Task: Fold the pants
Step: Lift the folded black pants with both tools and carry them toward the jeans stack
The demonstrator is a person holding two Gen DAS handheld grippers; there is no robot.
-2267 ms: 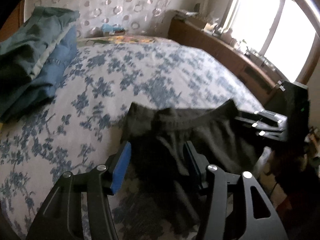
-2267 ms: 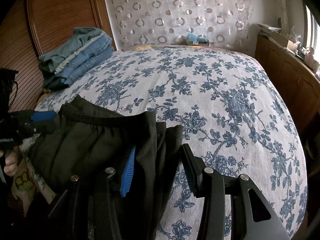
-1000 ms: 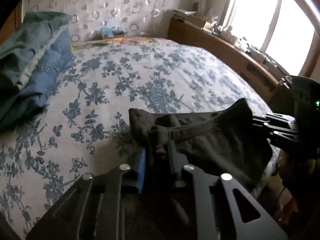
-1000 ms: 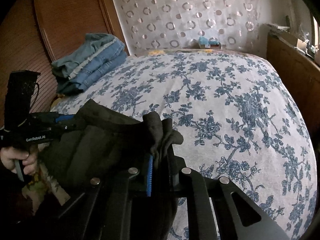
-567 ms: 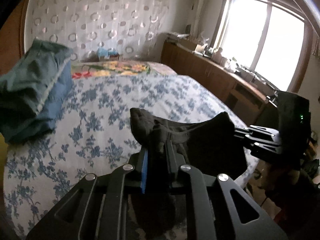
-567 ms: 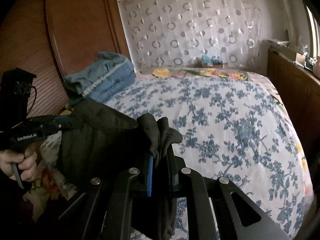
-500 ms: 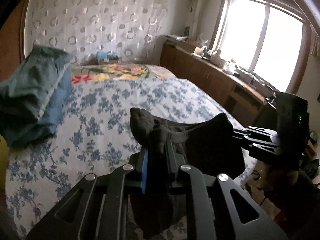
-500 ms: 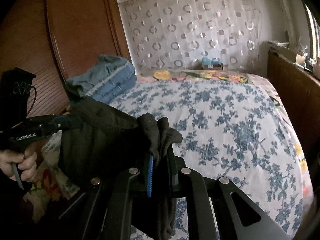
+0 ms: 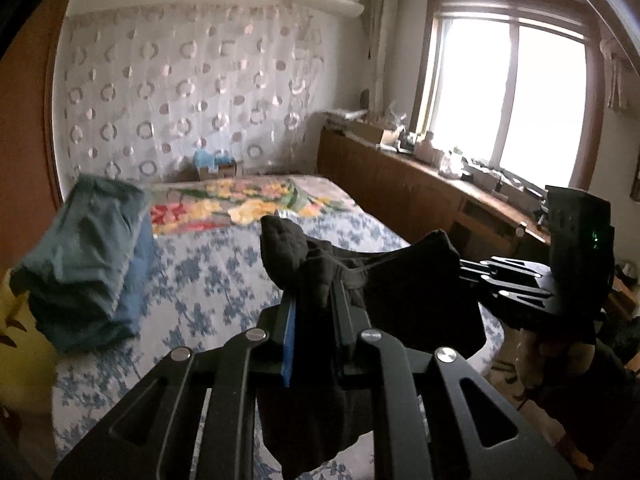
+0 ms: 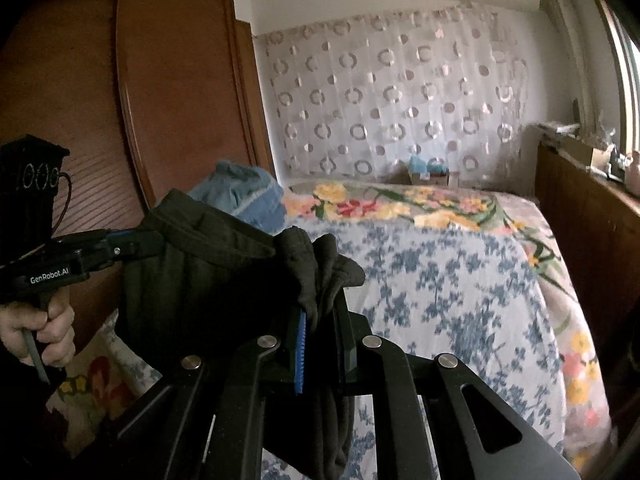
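Observation:
The black pants (image 9: 416, 292) hang in the air above the near end of the bed, held by the waistband. My left gripper (image 9: 314, 284) is shut on one corner of the waistband. My right gripper (image 10: 320, 300) is shut on the other corner, and the pants (image 10: 192, 280) stretch between the two. The right gripper also shows at the right of the left wrist view (image 9: 472, 270), and the left gripper at the left of the right wrist view (image 10: 152, 242). The legs hang down out of sight.
The bed (image 9: 224, 264) has a blue floral cover and a bright flowered sheet at its head. A stack of folded jeans (image 9: 88, 256) lies at its left side. A wooden cabinet (image 9: 420, 196) with clutter runs under the window. A wooden wardrobe (image 10: 172, 100) stands left.
Both grippers closed on the waistband corners and lifted the pants off the bed. Over the last half second both rose further and the views tilted up toward the wall.

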